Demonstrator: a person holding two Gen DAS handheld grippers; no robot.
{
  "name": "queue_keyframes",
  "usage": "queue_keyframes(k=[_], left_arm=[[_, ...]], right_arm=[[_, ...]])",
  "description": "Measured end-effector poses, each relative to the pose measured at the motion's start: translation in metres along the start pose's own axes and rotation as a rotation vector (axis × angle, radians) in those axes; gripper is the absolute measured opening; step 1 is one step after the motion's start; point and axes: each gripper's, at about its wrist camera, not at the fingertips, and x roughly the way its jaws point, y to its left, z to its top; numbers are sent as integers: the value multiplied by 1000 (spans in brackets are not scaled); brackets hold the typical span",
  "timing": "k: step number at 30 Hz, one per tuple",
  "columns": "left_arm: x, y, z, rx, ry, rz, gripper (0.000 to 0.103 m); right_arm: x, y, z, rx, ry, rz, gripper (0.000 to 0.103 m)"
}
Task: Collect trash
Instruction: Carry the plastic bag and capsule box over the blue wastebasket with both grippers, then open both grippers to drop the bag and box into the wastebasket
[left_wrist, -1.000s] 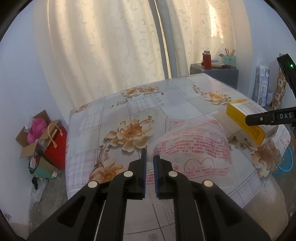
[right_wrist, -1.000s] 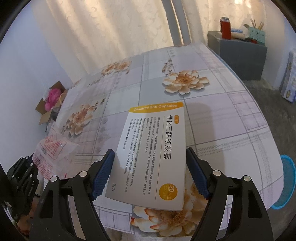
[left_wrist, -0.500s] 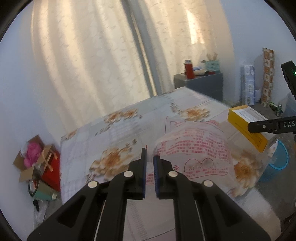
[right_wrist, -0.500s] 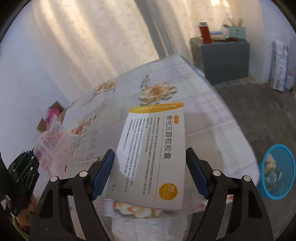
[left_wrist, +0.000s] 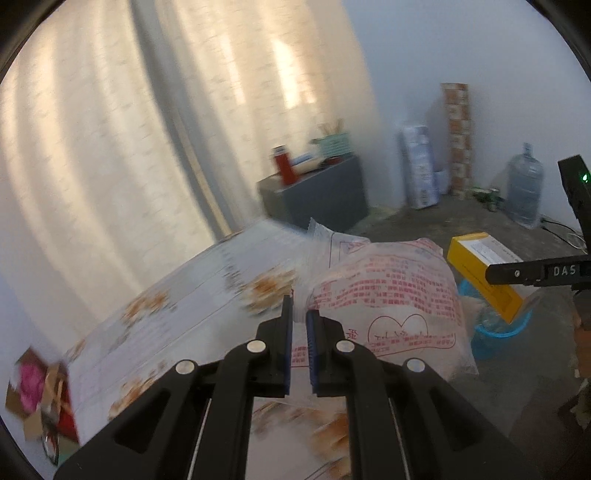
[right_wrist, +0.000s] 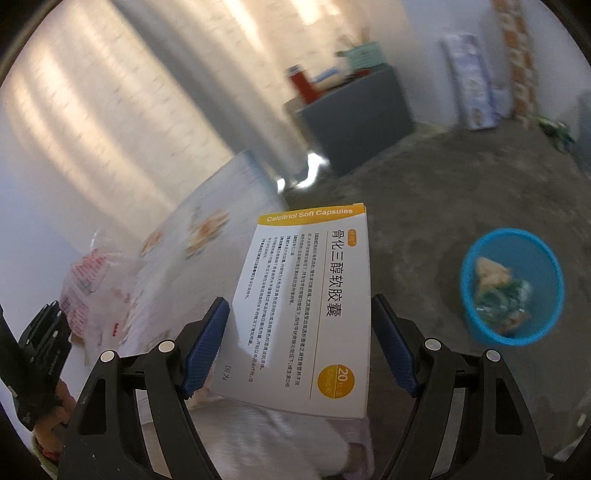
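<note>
A: Cream curtains (left_wrist: 110, 147) filled the back of the room, and a grey cabinet (left_wrist: 325, 195) stood at twelve o'clock in your left wrist view, with a flowered tablecloth (left_wrist: 177, 317) running down toward eight o'clock. How were you holding your left gripper (left_wrist: 299, 314)?

B: You had it pitched downward and rolled, so the table edge ran slantwise. Its blue pads stood almost together, pinched on the edge of the clear plastic bag with red print (left_wrist: 388, 295), which bulged out toward two o'clock, clear of the table.

A: And the right gripper (right_wrist: 299, 332)?

B: You pointed it down at the concrete floor (right_wrist: 443, 192), also rolled. Its jaws were set about half apart and clamped on the long sides of the white and yellow capsule box (right_wrist: 310, 302), held flat with the printed face toward the camera. In the left view the same box (left_wrist: 480, 273) sat at three o'clock under one black finger of that gripper.

A: Where was the bin?

B: The blue basket (right_wrist: 476, 321) stood on the floor at three o'clock in your right view, apart from the box, with crumpled scraps already inside. In the left view its rim (left_wrist: 495, 332) showed just below the box. Your left hand (right_wrist: 55, 402) showed at eight o'clock, wrapped on its gripper's handle, with the bag (right_wrist: 99, 288) above it.
</note>
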Motion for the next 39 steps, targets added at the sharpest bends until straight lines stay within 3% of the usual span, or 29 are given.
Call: queue_keyframes(k=[10,13,17,21,26,30,33,34,37,39], left_arm=[[65,-114,70,115,28,-279,7],[96,-154,88,144,83,-366,7],[153,-212,105,177,223,-477,7],[210,-273,106,274,317,-474,7],[272,-331,96,325,454,-489,7],[318,-360,84,296,545,-490,7],[342,-371,77,270,568,-515,11],[345,-373,75,264,566,-514,18],[354,-375,74,227,547,-507,57],[350,-371,74,214,513,-504,62]], right_arm=[[-43,-142,-9,266,-93,-166,73],[-46,-179,-20,350,-95,-194,73],[-37,-217,-31,454,-82,-200,73],[-18,-248,-36,547,-55,-185,73],[14,-282,-42,660,-16,-136,73],[36,-299,-39,727,-12,-107,73],[51,-309,-33,746,-23,-117,73],[57,-313,-30,746,-32,-131,73],[68,-317,-33,734,-29,-189,75],[82,-326,-35,728,11,-250,76]])
